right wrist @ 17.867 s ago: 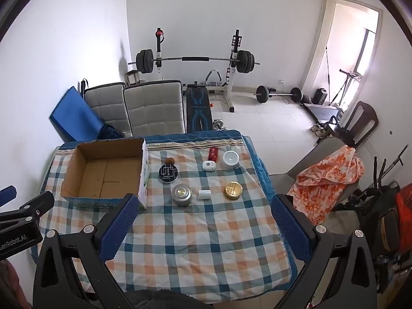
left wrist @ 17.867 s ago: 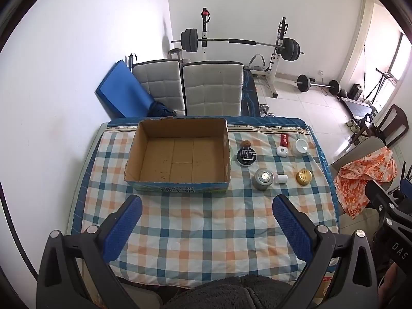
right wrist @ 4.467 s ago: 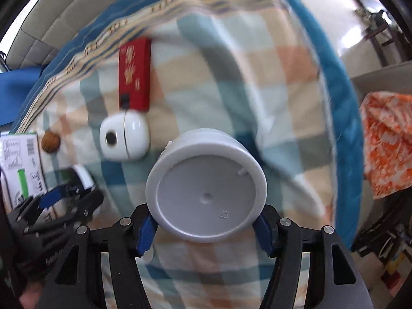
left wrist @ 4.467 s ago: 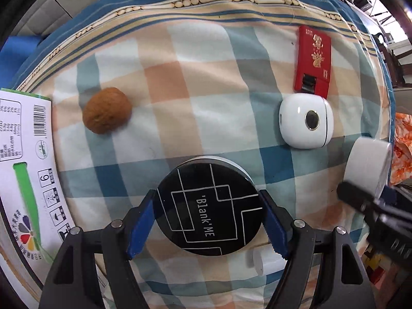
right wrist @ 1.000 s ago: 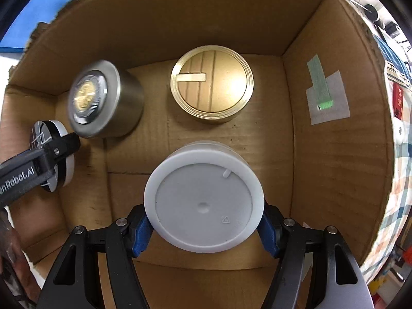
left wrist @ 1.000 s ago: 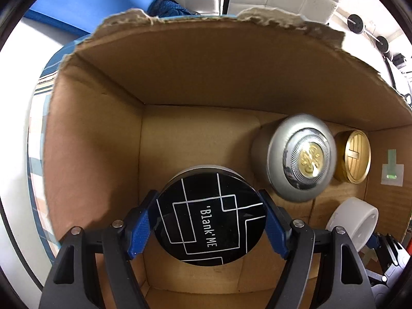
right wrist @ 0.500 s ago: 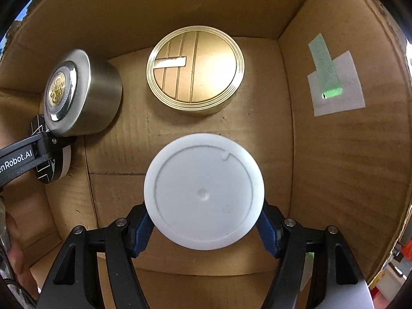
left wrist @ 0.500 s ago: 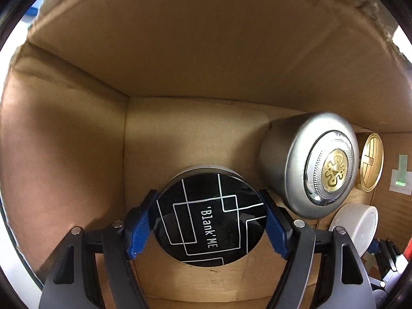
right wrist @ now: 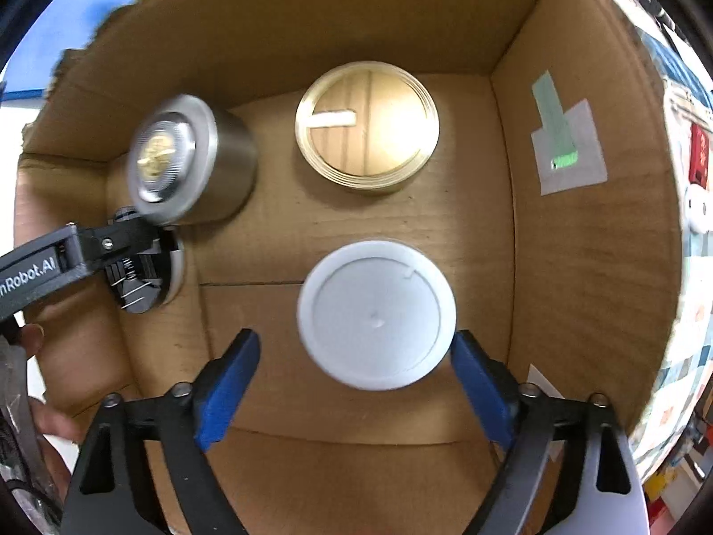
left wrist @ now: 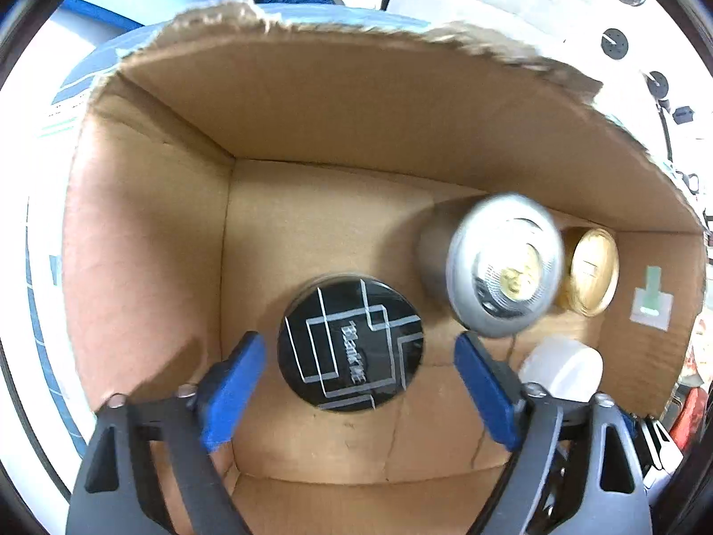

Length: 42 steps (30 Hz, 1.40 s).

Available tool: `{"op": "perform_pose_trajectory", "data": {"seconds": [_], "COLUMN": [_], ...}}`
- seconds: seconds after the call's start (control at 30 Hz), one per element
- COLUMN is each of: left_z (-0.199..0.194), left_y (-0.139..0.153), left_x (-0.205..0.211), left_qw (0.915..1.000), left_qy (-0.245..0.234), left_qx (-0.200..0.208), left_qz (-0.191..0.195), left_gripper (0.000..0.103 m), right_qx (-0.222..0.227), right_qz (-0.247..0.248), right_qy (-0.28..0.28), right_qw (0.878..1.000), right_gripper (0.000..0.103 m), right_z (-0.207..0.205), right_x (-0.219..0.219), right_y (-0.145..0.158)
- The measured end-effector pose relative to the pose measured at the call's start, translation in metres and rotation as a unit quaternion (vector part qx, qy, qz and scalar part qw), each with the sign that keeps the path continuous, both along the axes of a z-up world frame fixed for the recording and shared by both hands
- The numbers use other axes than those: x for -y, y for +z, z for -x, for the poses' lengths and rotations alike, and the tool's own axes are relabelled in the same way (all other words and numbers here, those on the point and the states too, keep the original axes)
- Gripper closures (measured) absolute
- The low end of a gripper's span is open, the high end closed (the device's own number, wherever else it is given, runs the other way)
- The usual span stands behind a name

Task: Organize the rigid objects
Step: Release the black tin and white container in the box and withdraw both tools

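Both grippers point down into the cardboard box [left wrist: 356, 111]. A black round tin with white lines [left wrist: 350, 343] lies flat on the box floor. My left gripper [left wrist: 358, 374] straddles it with jaws opening, and both blue pads stand clear of its rim. In the right wrist view a white round jar [right wrist: 376, 314] sits on the floor between the opening jaws of my right gripper [right wrist: 354, 379]. The left pad is well apart from the jar and the right pad is close beside it. The left gripper [right wrist: 138, 267] shows there too, hiding most of the black tin.
A silver tin [right wrist: 187, 162] and a gold tin [right wrist: 367, 127] stand near the far wall of the box. Green tape [right wrist: 557, 133] sticks to the right wall. Outside on the checked cloth lie a red packet [right wrist: 699, 151] and a white case [right wrist: 697, 209]. A person's fingers [right wrist: 31, 339] show at the left edge.
Both grippers have let go: the left pads have come off the black tin and the right pads off the white jar. Both items now rest on the box floor.
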<state>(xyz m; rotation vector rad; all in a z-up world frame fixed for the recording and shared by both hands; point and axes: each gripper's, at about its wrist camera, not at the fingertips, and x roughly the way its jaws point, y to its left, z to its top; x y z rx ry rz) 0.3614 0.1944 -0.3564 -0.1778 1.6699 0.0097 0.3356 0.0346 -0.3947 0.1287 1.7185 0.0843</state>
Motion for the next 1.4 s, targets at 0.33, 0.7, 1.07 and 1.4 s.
{"op": "perform_pose_trajectory", "data": {"seconds": [0.33, 0.7, 1.07, 1.4], "left_z": [0.036, 0.09, 0.142, 0.173], "left_y": [0.051, 0.104, 0.164, 0.205], "left_x": [-0.002, 0.009, 0.017, 0.024], "left_qw": [0.9986, 0.9934, 0.9856, 0.9807], "left_qy": [0.006, -0.006, -0.014, -0.008], "left_qx": [0.052, 0.112, 0.167, 0.195], "left_qz": [-0.003, -0.024, -0.023, -0.012], "left_gripper": [0.0, 0.0, 0.0, 0.0], "right_qx": [0.029, 0.066, 0.127, 0.155], "right_qz": [0.011, 0.017, 0.001, -0.031], "right_qy": [0.024, 0.061, 0.072, 0.07], "right_qw": [0.999, 0.996, 0.989, 0.985], "right_gripper": [0.0, 0.0, 0.0, 0.0], "right_z": [0.014, 0.059, 0.108, 0.14], "right_x": [-0.014, -0.024, -0.005, 0.007], "right_y": [0.03, 0.077, 0.152, 0.206]}}
